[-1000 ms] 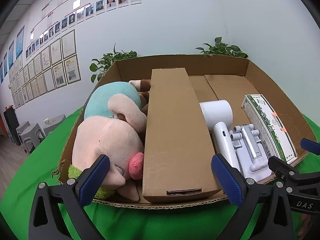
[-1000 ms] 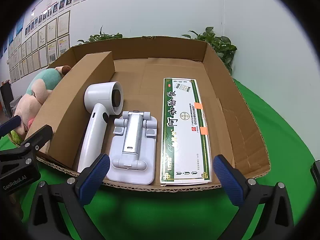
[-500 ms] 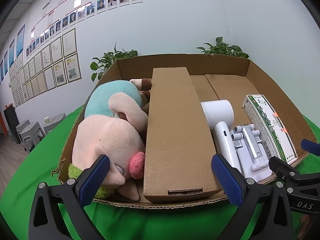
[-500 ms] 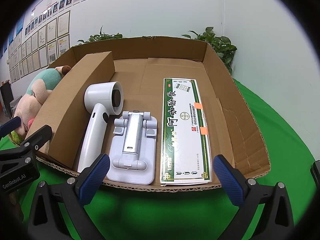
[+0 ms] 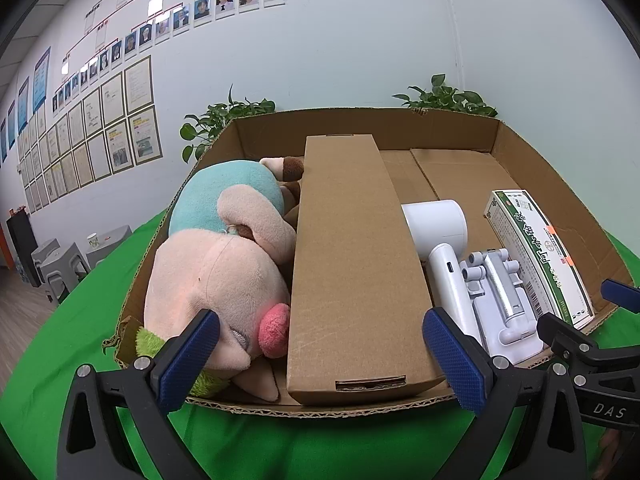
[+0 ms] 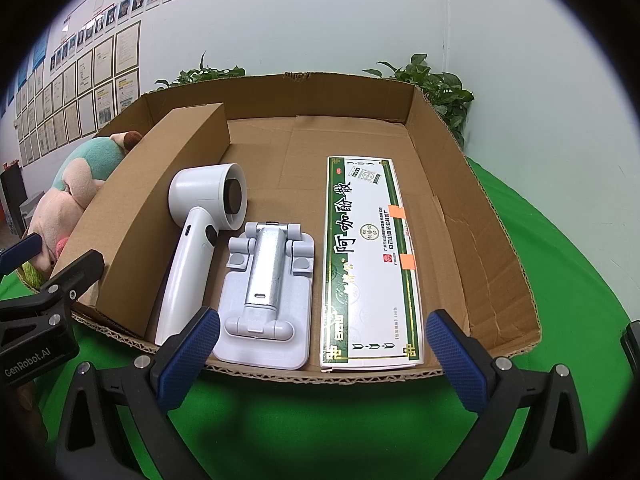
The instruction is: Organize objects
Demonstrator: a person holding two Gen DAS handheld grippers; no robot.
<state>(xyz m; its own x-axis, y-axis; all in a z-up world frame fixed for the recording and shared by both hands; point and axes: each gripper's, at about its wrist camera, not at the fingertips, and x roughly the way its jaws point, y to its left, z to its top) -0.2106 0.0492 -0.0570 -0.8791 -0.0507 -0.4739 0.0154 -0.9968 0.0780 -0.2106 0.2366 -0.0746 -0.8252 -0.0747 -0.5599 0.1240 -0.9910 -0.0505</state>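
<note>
- The cardboard tray [image 6: 492,216] is shallow and open-topped, with raw corrugated edges; it sits on the green cloth [image 6: 560,240].
- A long brown carton [image 5: 352,264] lies lengthwise inside the tray and separates the contents into two groups.
- On the left of the carton, a plush toy [image 5: 216,272] lies on its side; it is pink with a teal body and a red nose, and it presses against the carton.
- On the right of the carton, three items lie side by side: a white hair dryer [image 6: 196,240], a white folding stand [image 6: 268,284] with a metal arm, and a flat white-and-green box [image 6: 372,260] with orange stickers.
- The left gripper [image 5: 320,360] is wide open and holds nothing; it sits at the near edge of the tray.
- The right gripper [image 6: 320,356] is also wide open and empty, in front of the stand and the flat box.
- Behind the tray: a white wall [image 5: 360,40] with framed papers and portrait photos, and two leafy plants [image 6: 436,84].
</note>
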